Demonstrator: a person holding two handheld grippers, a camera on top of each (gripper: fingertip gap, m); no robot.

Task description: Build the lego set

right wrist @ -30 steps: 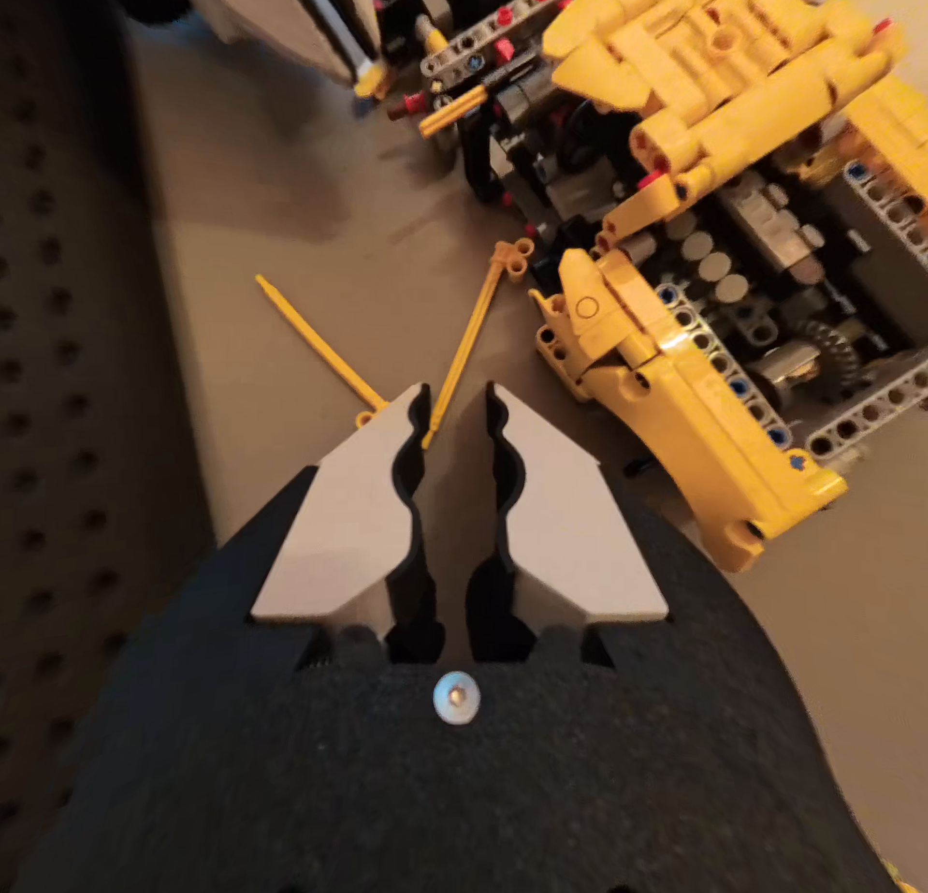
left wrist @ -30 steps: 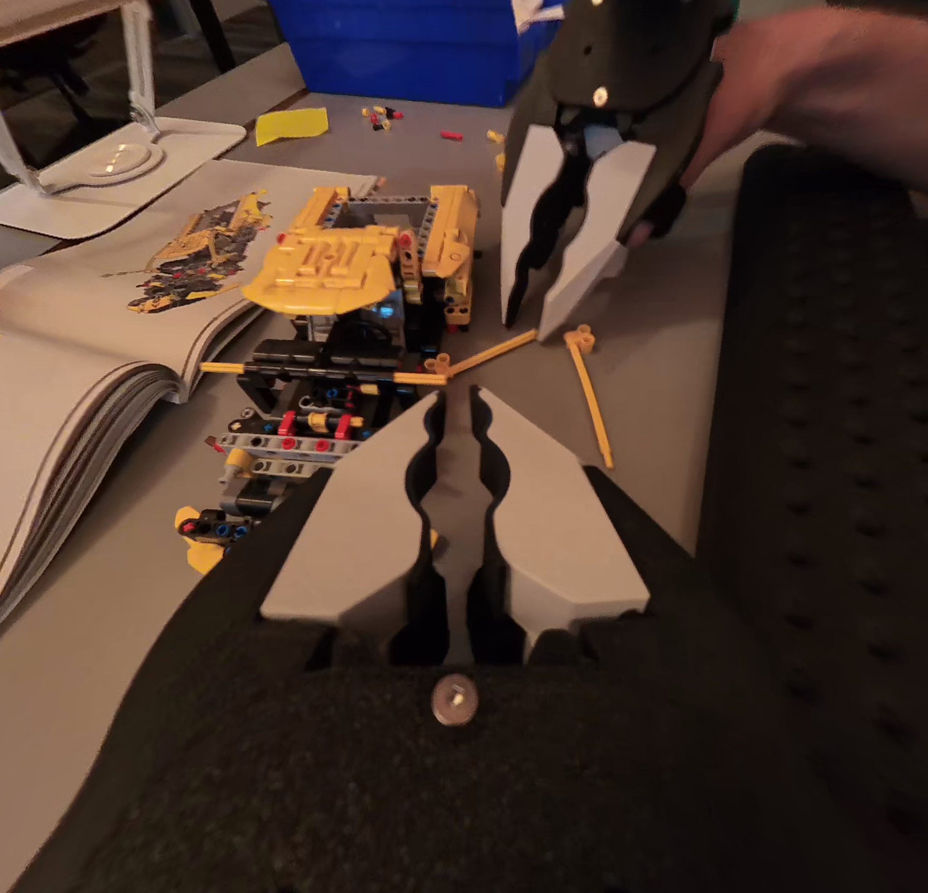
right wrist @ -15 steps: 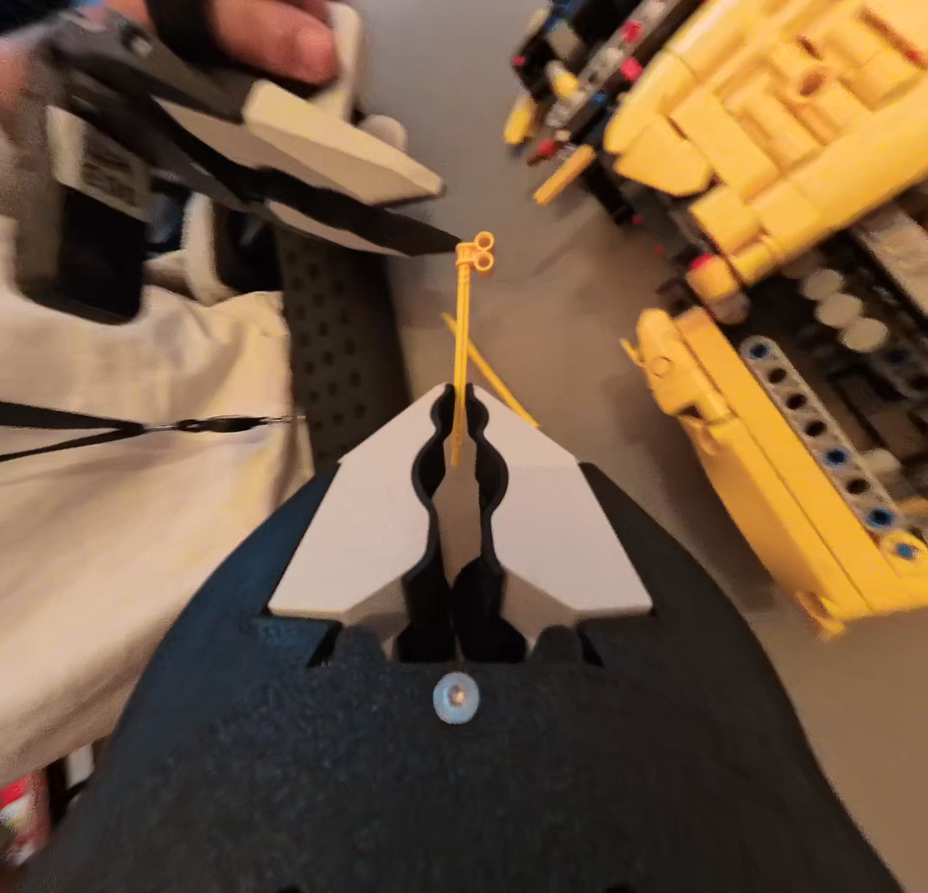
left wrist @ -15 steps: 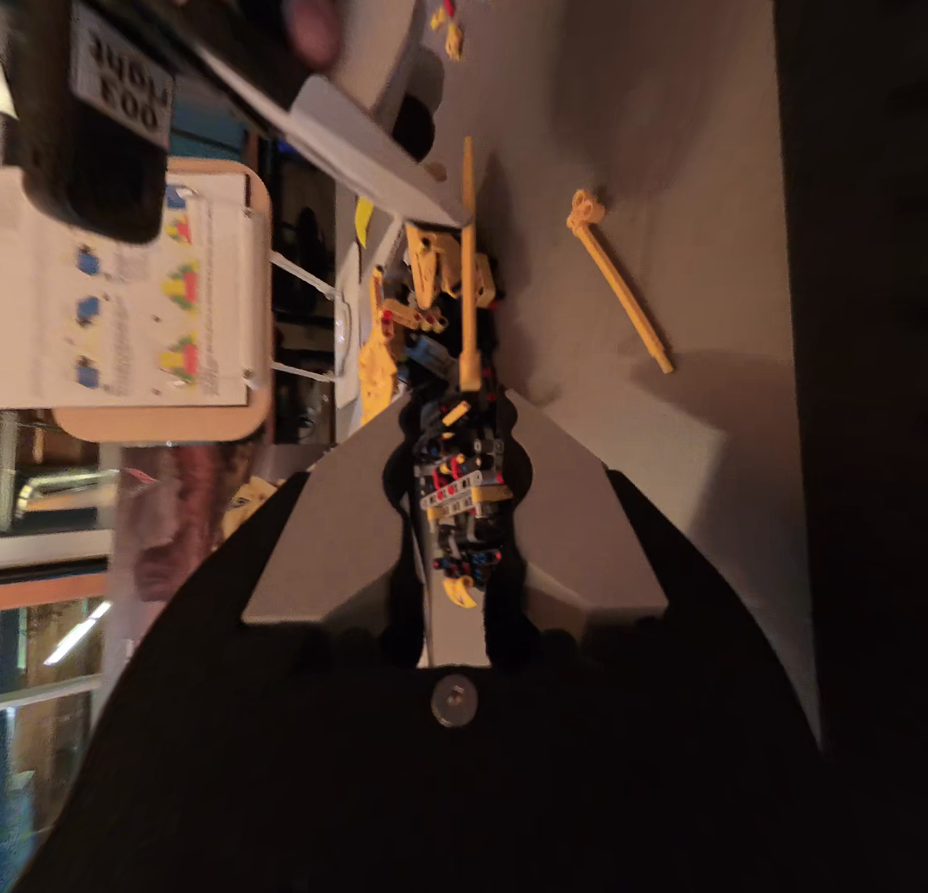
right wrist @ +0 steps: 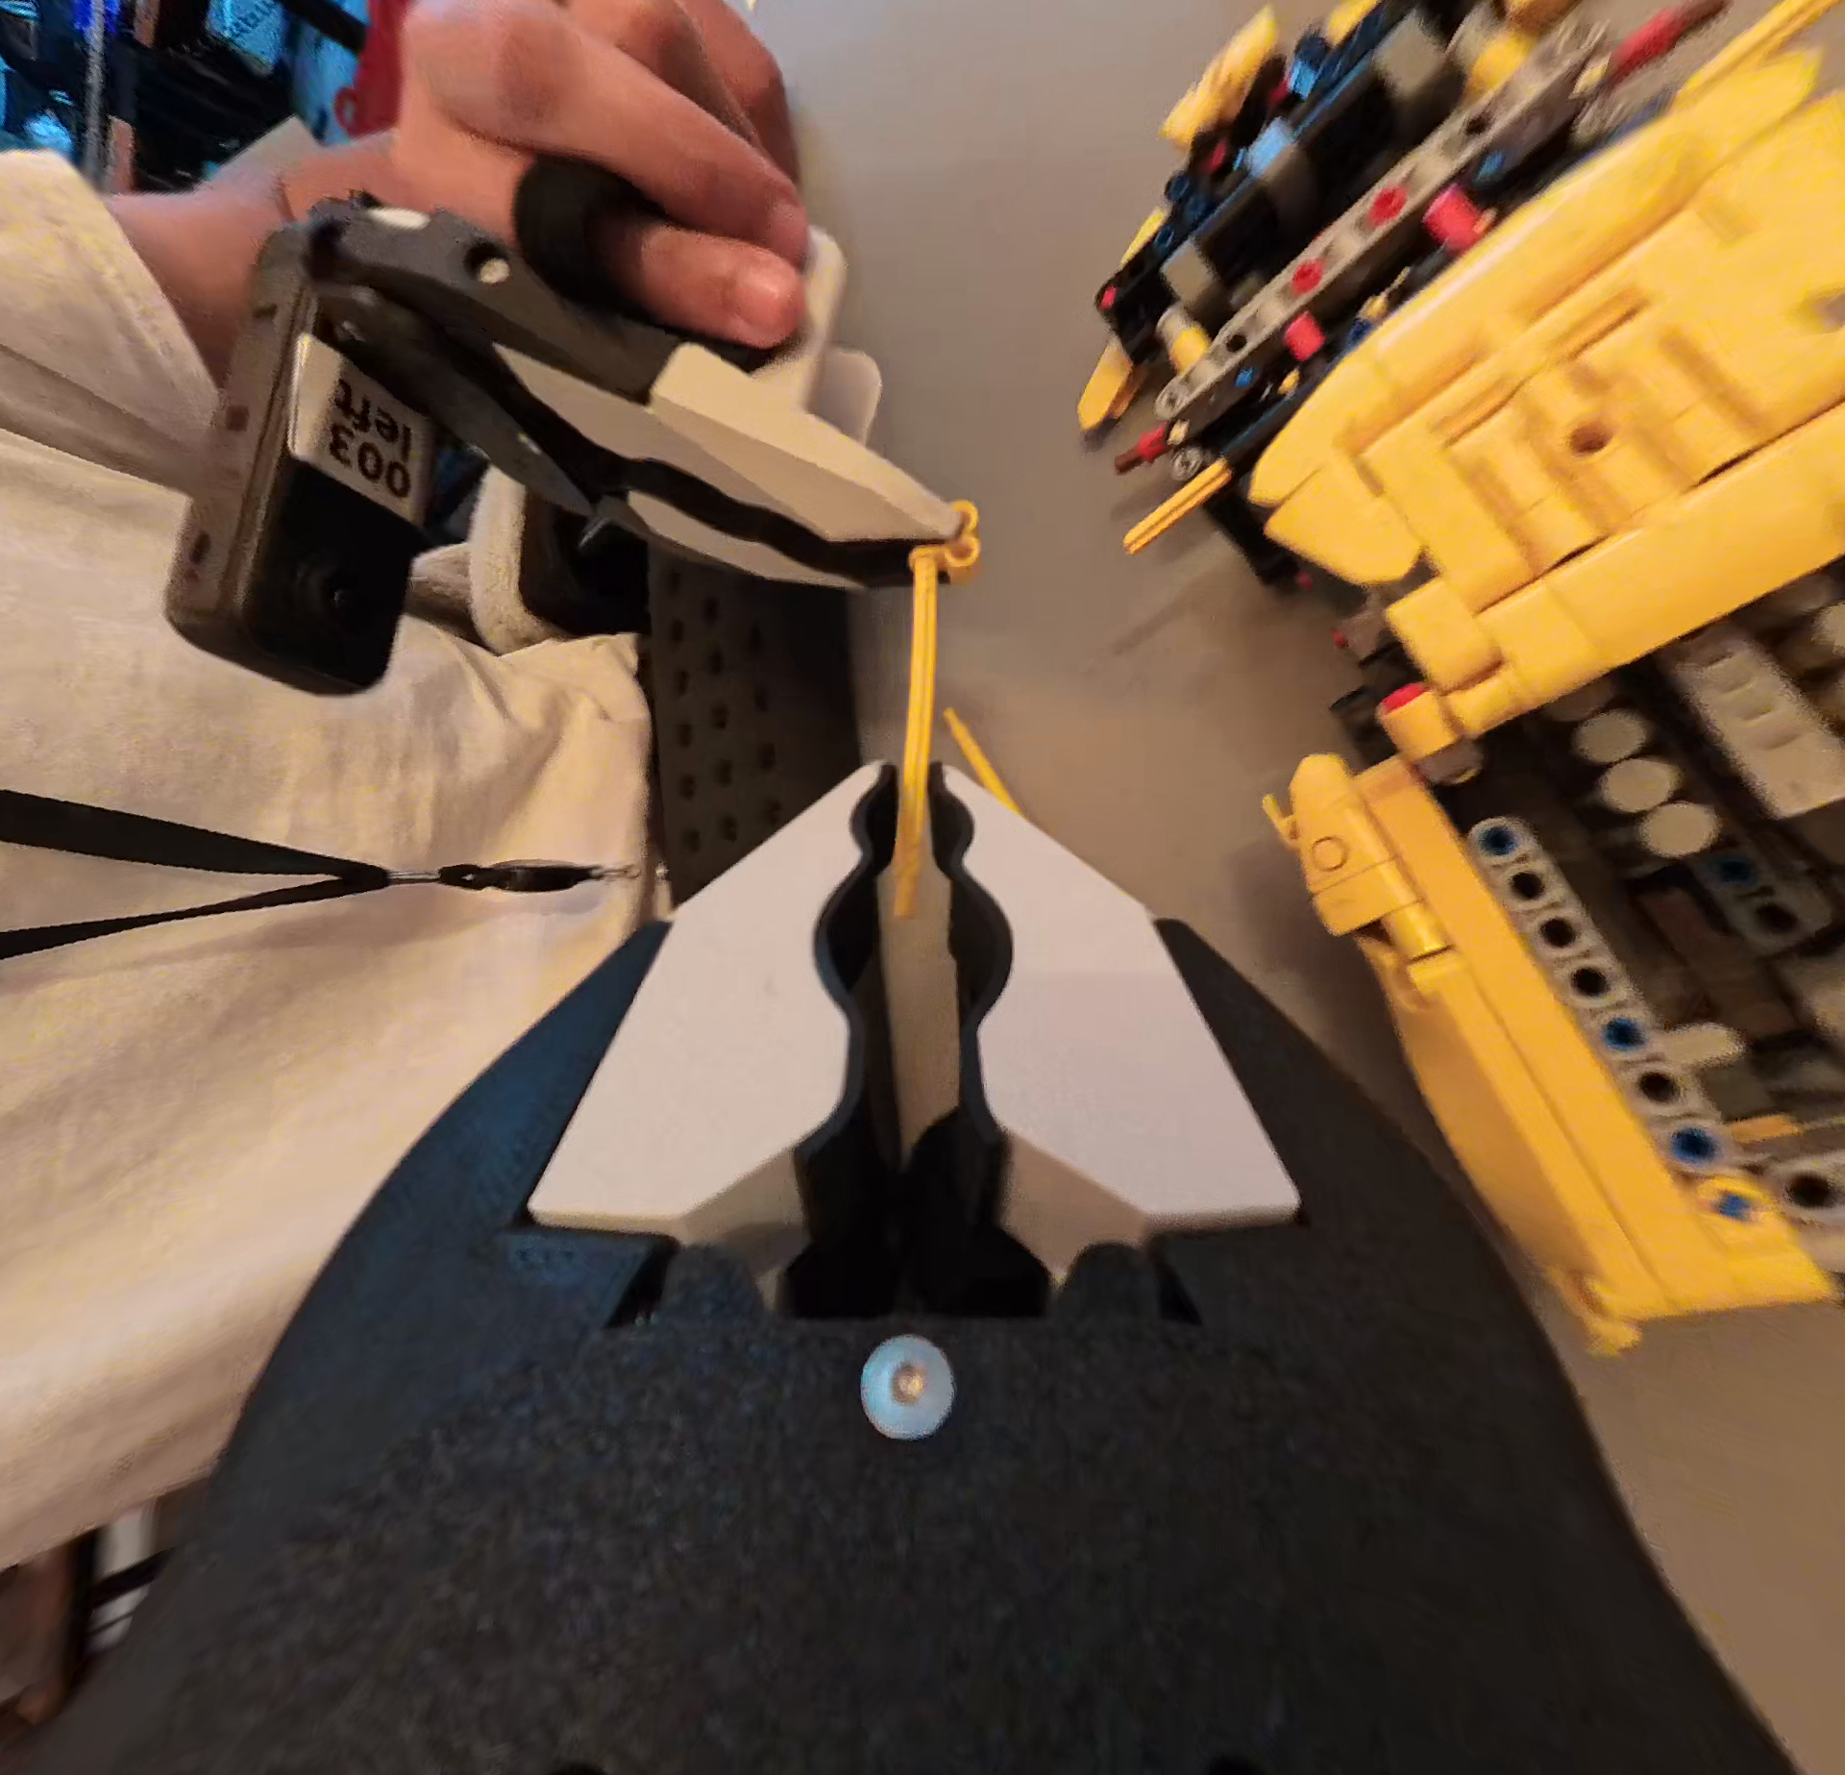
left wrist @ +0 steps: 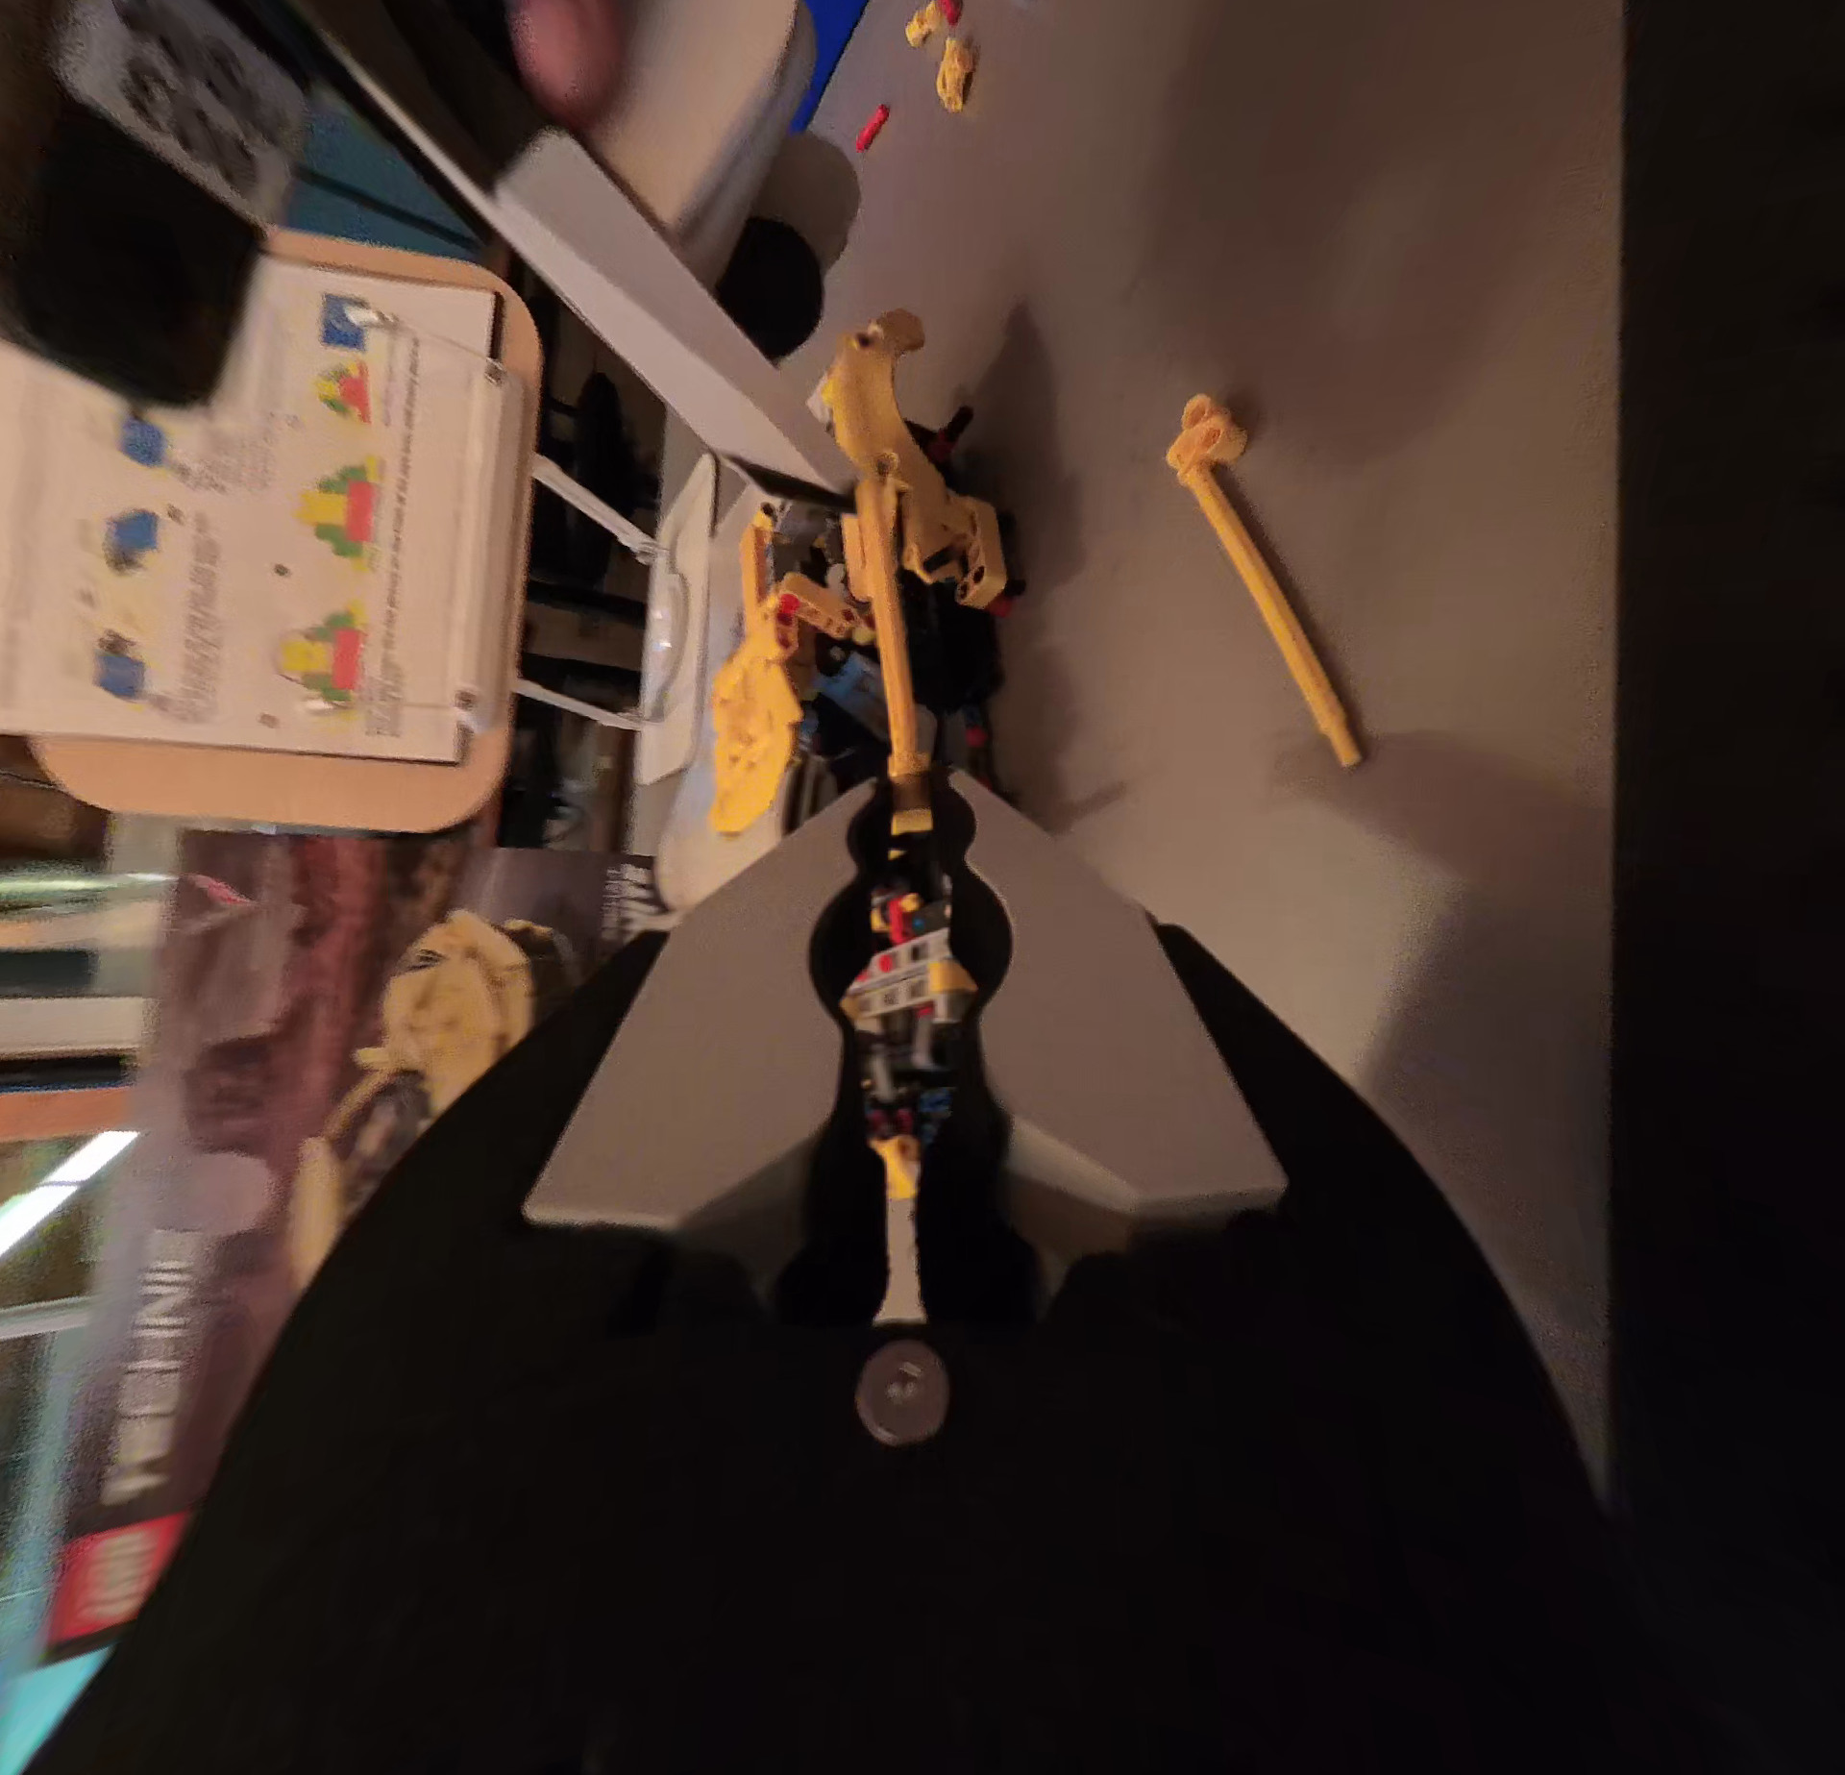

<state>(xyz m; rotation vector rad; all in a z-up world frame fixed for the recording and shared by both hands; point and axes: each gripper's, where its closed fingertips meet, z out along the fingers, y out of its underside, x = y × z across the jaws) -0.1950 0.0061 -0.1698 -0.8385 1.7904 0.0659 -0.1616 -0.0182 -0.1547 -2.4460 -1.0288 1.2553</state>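
Right gripper [right wrist: 909, 789] fingers clamped on shaft of yellow axle rod [right wrist: 917, 719], centre frame. Left gripper [right wrist: 948, 539] tips pinched on rod's connector end, likely a handover or regrip. Spare rod [left wrist: 1268, 589] lies on table [left wrist: 1298, 229], right of frame. Yellow vehicle model [right wrist: 1557, 549] waits upper right.

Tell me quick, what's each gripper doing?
Left gripper: shut on the ring end of the yellow stick.
Right gripper: shut on the same stick's other end.
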